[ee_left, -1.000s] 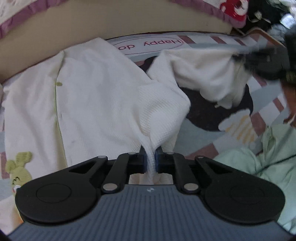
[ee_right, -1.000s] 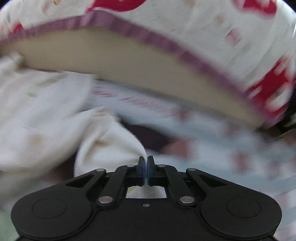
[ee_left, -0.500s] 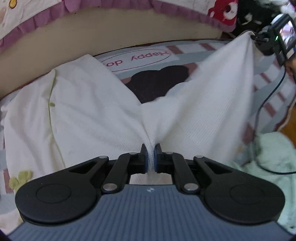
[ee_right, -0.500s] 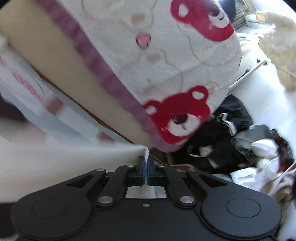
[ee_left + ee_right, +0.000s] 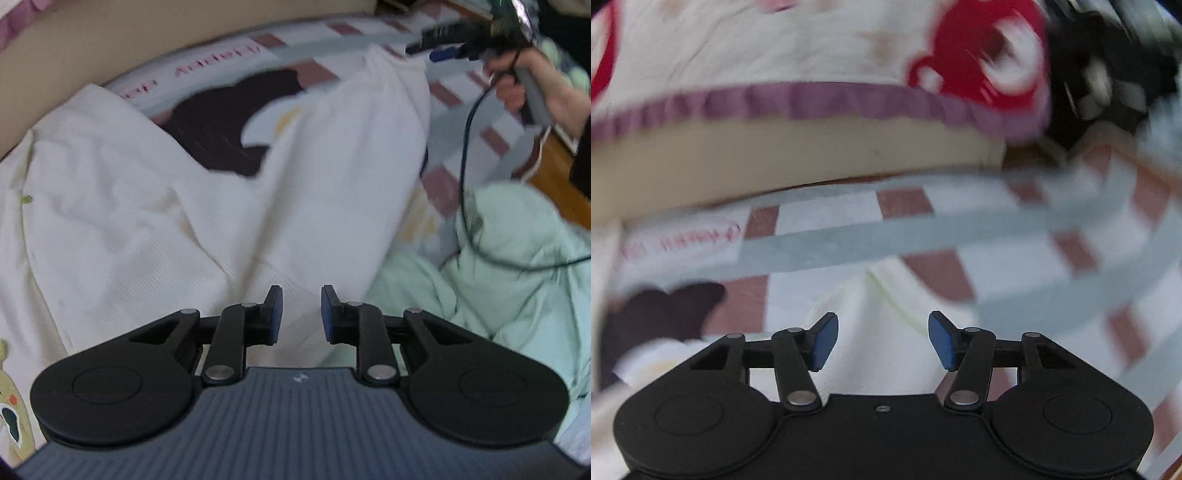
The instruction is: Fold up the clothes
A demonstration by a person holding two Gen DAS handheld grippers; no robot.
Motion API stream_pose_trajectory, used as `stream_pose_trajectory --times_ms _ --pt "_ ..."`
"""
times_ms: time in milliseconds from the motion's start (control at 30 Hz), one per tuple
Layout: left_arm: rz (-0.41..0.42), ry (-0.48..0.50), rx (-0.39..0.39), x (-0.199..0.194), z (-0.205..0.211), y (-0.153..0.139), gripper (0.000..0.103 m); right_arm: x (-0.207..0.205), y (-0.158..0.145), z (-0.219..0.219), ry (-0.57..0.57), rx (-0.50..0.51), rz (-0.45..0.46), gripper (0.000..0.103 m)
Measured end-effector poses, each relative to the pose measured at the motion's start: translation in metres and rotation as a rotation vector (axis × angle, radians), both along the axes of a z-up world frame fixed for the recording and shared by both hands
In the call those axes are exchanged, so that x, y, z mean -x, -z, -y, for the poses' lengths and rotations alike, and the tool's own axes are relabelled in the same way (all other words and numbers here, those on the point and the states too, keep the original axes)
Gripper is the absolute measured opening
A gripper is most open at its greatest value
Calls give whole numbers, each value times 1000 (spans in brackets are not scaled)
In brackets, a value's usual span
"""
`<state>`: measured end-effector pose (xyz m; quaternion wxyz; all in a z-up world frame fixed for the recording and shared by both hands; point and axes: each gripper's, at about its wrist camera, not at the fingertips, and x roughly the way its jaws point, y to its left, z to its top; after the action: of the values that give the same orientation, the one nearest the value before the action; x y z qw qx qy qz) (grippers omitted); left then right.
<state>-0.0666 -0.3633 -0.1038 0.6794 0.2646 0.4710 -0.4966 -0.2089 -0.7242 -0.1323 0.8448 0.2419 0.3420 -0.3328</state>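
Underneath everything lies a printed play mat (image 5: 369, 40) with grey bands and brown squares, spread on the floor against a bed base (image 5: 775, 158) topped by a bear-patterned cover (image 5: 812, 48). Across the mat sprawls the white garment (image 5: 129, 206), its body to the left and a long panel stretched out toward the far right, where the right hand-held gripper (image 5: 439, 35) hangs just past its tip. A crumpled mint-green garment (image 5: 517, 277) sits just beside it on the near right, crossed by a black cable (image 5: 466, 155). The left hand-held gripper (image 5: 298, 314) is spread, its pads either side of the white cloth but not closed on it; the right one, seen from its own camera (image 5: 882, 339), is likewise spread above a hemmed corner. The fabric looks light, limp and textured, so it should crease easily and is best pinched at hems or corners. Room is probably freest on the bare mat far and right; the bed base and green pile crowd the other edges.
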Motion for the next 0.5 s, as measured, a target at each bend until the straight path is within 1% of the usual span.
stream_pose_trajectory --times_ms 67,167,233,267,333,367,433,467,500 --pt "-13 -33 -16 2 -4 7 27 20 11 7 51 -117 76 60" --pt "-27 -103 1 1 -17 10 27 30 34 0 53 -183 103 59" --pt "-45 -129 8 1 -25 12 27 31 49 -4 50 -210 104 58" --pt "-38 -127 -2 2 -27 13 27 28 55 -6 47 -215 95 59" --pt "-24 -139 -20 3 -30 15 30 19 60 -19 50 -131 81 59" --pt "-29 -166 -21 2 -31 15 32 13 61 -23 40 -89 58 60" --pt "-50 -228 -20 -3 -32 17 41 -6 66 -37 -11 29 -3 62" --pt "-59 -247 -23 -5 -32 19 43 -16 68 -44 -38 90 -34 59" --pt "-65 -262 -28 -7 -32 20 45 -23 70 -52 -74 156 -56 52"
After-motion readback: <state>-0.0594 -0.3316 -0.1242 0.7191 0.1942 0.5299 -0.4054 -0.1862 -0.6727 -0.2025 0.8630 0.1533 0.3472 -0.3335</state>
